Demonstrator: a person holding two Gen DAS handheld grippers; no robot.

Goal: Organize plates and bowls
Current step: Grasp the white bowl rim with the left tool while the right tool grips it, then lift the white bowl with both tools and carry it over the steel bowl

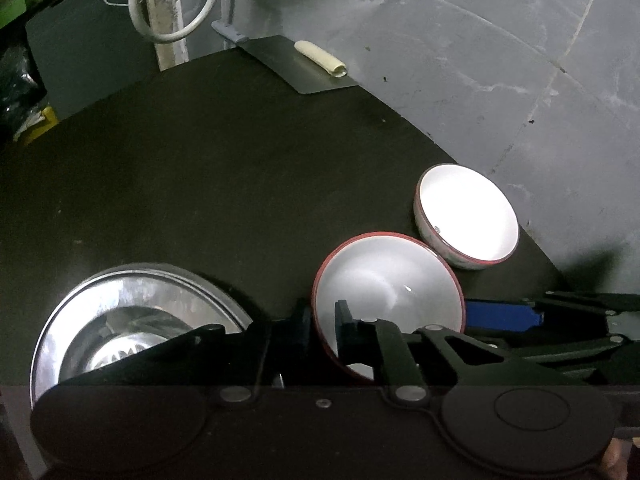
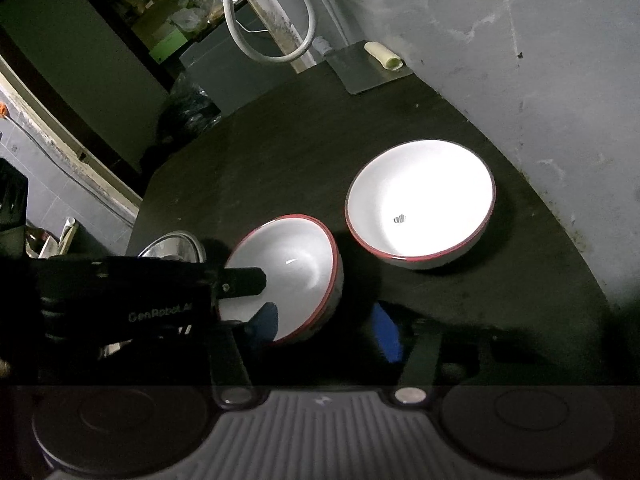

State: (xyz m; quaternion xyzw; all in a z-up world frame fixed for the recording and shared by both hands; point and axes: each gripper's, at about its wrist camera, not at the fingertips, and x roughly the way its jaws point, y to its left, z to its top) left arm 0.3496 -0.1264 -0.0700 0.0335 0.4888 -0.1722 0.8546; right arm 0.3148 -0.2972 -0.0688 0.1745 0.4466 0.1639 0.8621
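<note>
The left claw [image 1: 324, 326] pinches the rim of the near bowl [image 1: 388, 280], which is empty. The right claw [image 2: 328, 330] is half open around that bowl's other side. The far bowl [image 2: 420, 200], beyond it on the table [image 1: 200, 180], is empty too.

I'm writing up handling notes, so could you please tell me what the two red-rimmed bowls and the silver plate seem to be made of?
Near bowl: probably glazed ceramic; glossy white inside with a small glint, painted red rim.
Far bowl: likely the same; smooth white interior glaring under the light.
Plate: seemingly polished steel; mirror-like reflections and a bright rolled rim.
</note>
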